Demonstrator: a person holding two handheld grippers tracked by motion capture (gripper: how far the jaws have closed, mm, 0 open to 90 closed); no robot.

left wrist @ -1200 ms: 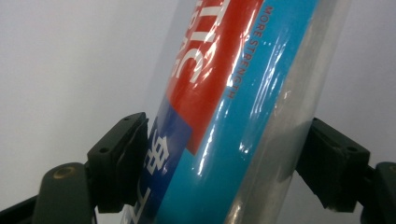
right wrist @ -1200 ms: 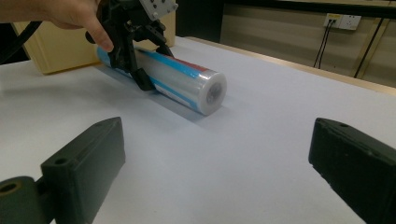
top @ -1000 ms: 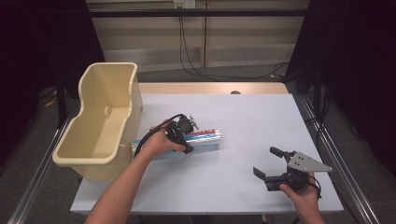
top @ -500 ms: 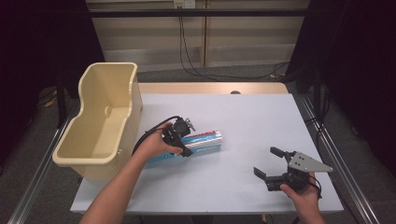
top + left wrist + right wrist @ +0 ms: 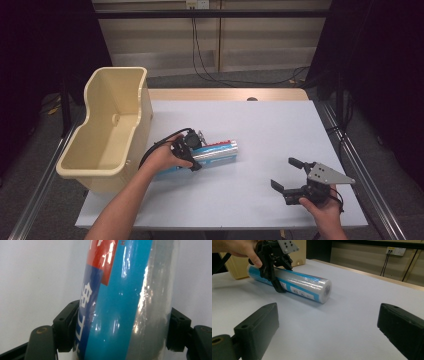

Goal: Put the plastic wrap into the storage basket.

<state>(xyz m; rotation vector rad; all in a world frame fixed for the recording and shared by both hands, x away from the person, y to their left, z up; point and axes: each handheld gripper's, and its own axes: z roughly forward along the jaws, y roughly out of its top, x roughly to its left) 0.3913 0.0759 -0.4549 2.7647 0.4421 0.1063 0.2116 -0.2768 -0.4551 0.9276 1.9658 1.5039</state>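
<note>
The long blue plastic-wrapped roll with red and white label (image 5: 210, 154) lies on its side on the white table (image 5: 280, 130), just beside the open cream plastic bin (image 5: 107, 132). Its long axis points from the bin's near corner out toward the table's middle. The left gripper (image 5: 192, 152) is clamped across the roll's girth, one black jaw on either flank, nearer the end toward the bin than the free, clear-wrapped end. So the grip sits crosswise to the axis, and the bin stands on the hand's own side, close by; I'd guess the roll must be lifted and swung that way. The right gripper (image 5: 292, 176) hangs well apart from the bin, jaws spread, holding nothing.
</note>
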